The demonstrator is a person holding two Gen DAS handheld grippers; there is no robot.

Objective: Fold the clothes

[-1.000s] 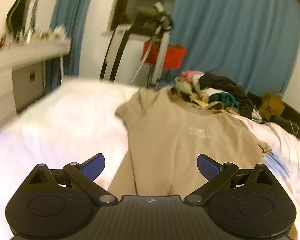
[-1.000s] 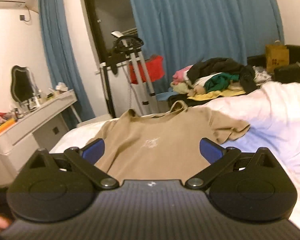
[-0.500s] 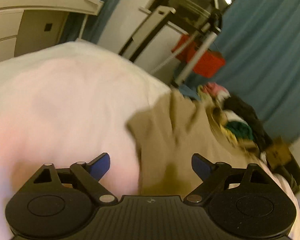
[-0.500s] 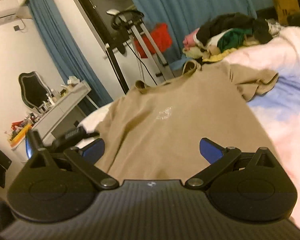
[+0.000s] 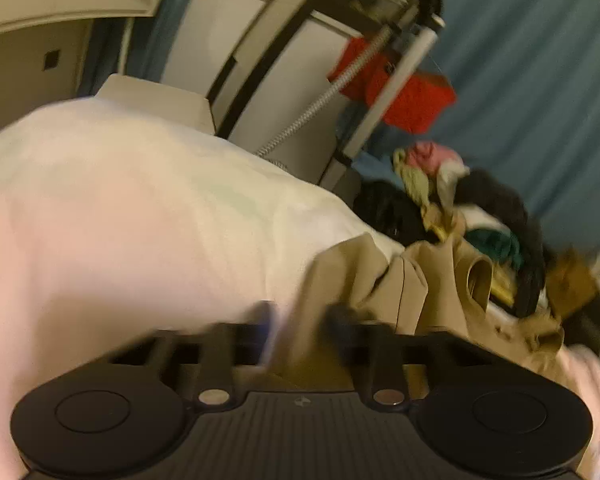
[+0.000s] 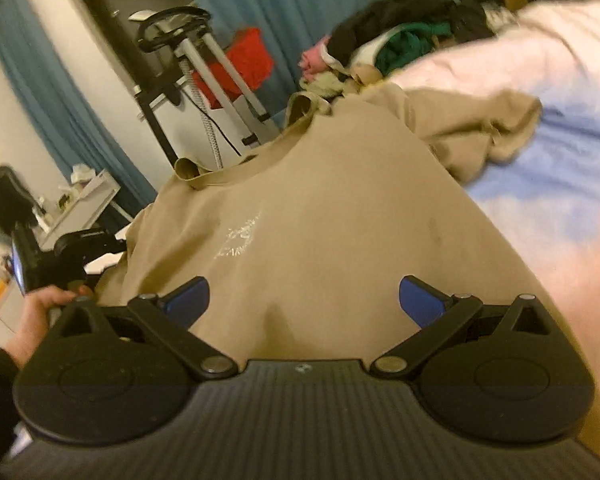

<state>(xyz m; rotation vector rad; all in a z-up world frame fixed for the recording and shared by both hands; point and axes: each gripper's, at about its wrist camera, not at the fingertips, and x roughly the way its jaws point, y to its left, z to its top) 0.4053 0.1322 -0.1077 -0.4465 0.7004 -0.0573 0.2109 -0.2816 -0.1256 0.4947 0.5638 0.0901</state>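
- The tan shirt point(image 6: 340, 216) lies spread on the white bed point(image 5: 140, 216), its collar toward the clothes pile point(image 6: 396, 44).
- The right gripper point(image 6: 304, 300) sits over the hem, fingers wide apart, holding nothing.
- The left gripper point(image 5: 300, 320) is at the shirt's side edge, fingers blurred and drawn close around cloth; a firm grip cannot be told.

Free room: bare white bedsheet point(image 5: 120, 220) left of the shirt point(image 6: 340, 220), nothing on it. Pale sheet right of the shirt also bare. Obstacles: clothes pile point(image 6: 396, 44) at the far edge of the bed, just past the shirt collar. Bunched right sleeve point(image 6: 488, 128) sticks up on the right side. Past the bed's far left corner, a metal stand point(image 5: 380, 92) with a red cloth point(image 5: 404, 92). Dresser point(image 5: 40, 40) off to the left, well apart from the shirt.
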